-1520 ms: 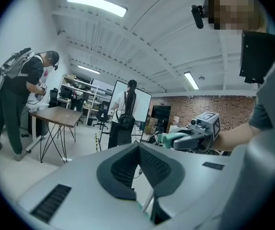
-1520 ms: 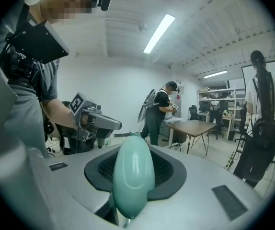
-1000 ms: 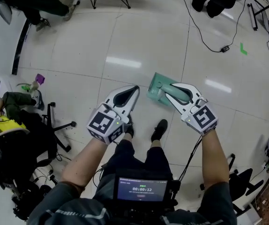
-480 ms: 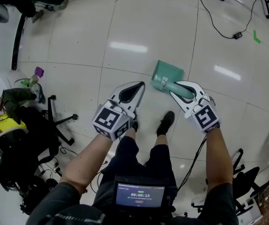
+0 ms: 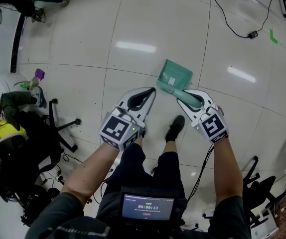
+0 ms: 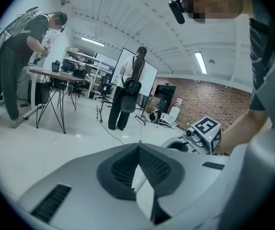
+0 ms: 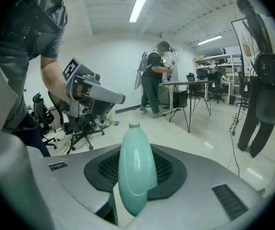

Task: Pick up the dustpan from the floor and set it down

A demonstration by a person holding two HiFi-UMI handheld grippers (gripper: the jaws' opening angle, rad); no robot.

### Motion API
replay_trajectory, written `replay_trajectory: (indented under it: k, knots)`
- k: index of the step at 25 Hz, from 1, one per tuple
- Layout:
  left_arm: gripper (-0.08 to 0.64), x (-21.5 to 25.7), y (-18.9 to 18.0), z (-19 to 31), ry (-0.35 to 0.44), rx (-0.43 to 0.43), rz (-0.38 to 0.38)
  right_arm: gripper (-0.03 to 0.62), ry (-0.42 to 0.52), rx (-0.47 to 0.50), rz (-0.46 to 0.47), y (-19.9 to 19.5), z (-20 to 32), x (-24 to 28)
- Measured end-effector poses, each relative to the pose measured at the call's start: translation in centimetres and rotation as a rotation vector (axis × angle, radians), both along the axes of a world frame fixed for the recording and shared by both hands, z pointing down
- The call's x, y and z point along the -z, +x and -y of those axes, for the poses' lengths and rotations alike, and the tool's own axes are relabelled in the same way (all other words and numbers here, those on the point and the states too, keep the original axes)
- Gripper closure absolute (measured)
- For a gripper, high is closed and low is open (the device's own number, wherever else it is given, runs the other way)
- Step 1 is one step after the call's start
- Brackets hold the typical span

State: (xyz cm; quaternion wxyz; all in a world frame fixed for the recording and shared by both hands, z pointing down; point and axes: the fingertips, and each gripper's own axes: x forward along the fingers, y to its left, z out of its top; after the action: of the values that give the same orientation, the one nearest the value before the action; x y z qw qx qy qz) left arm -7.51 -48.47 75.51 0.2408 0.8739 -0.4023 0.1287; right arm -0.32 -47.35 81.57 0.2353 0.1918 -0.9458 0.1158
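My right gripper (image 5: 187, 96) clamps the dustpan (image 5: 175, 75) by its handle (image 7: 136, 169); I should lower it level until the pan ahead rests flat, left gripper (image 5: 148, 92) closed, empty

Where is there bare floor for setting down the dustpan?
Bare tiles stretch ahead of the dustpan, from the black cable on the right across to the dark strip at far left. Crowded: office chair and clutter on the left, the person's shoe just behind.

Only the timer 00:00:13 can be read, on the small screen (image 5: 146, 206) at the person's chest.
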Motion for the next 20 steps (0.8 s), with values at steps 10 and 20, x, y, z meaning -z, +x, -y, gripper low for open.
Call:
replay_trajectory:
  k: [10, 20]
  knots:
    - [0.525, -0.7, 0.4, -3.6, -0.038, -0.035, 0.001, 0.427, -0.058, 0.015, -0.100, -0.5, -6.4, -2.5]
    - [0.525, 4.2, 0.3, -6.6, -0.017, -0.062, -0.002, 0.396, -0.039, -0.074, -0.045, 0.3, -9.0, 4.7]
